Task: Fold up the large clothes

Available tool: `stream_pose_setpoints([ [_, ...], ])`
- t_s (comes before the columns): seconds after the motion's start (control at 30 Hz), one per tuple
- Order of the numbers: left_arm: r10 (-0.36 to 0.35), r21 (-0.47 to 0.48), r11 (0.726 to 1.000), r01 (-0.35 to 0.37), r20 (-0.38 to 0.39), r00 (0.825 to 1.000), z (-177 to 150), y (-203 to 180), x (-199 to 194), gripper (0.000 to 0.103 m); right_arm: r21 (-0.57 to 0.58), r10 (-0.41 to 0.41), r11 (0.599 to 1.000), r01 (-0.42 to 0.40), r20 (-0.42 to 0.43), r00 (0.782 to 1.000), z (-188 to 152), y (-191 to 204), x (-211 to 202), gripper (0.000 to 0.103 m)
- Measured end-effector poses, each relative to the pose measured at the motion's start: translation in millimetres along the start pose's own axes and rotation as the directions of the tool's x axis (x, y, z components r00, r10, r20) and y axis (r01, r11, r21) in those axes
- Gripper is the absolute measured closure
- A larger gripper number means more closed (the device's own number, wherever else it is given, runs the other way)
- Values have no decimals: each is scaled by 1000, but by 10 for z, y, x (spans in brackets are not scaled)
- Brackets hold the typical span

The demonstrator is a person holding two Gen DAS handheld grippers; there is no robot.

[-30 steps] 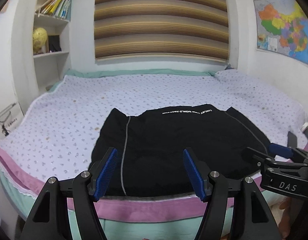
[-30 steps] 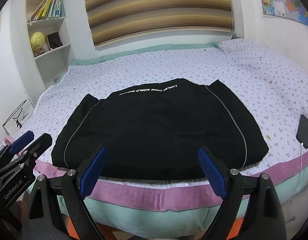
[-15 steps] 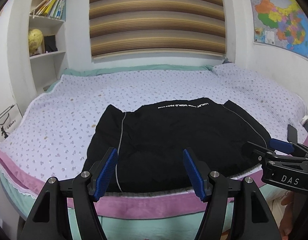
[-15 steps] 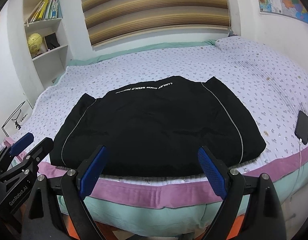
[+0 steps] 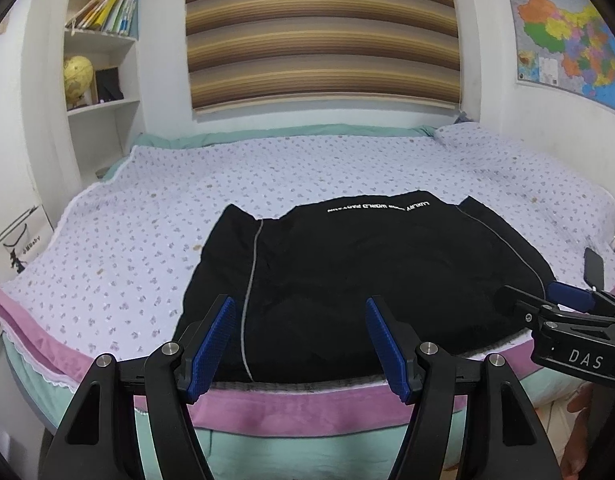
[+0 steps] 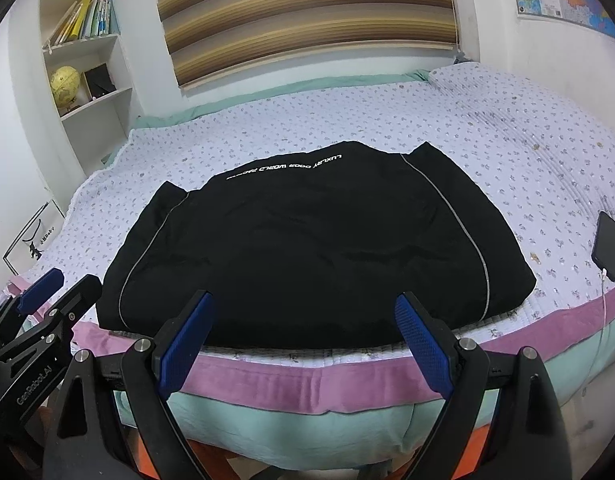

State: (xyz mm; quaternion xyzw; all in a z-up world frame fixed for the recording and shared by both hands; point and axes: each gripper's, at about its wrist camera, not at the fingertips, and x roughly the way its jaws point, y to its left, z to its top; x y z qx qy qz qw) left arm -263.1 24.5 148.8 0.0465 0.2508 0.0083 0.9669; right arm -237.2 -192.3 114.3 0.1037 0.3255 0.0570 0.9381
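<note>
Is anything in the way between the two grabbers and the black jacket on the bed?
Nothing visible. Each hand-held gripper, left and right, is open before the black jacket with only bare bed edge between. The phone lies off to the side.

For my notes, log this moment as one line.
left gripper: open, empty | right gripper: open, empty | black jacket with grey piping: flat on bed, untouched

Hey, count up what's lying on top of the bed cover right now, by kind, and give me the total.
Black garment: 1, spread flat near the front edge of the bed
Phone: 1, dark, to the right of the garment, with a white cable plugged in
Cable: 1
Total: 3
</note>
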Motion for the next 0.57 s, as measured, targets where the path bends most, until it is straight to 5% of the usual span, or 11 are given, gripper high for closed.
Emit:
stream_pose_setpoints([
  [0.37, -5, 15, 1000, 4, 76, 997, 330, 83, -87, 34, -20, -59, 998, 60, 16, 998, 204, -113, 13, 10],
  [0.5, -165, 73, 985, 156, 150, 975, 476, 52, -214, 34, -59, -75, 995, 78, 51, 996, 343, -64, -3, 10],
  [0.57, -160, 83, 985, 149, 152, 975, 524, 31, -228, 34, -72, -78, 994, 82, 58, 995, 377, -59, -2, 10],
])
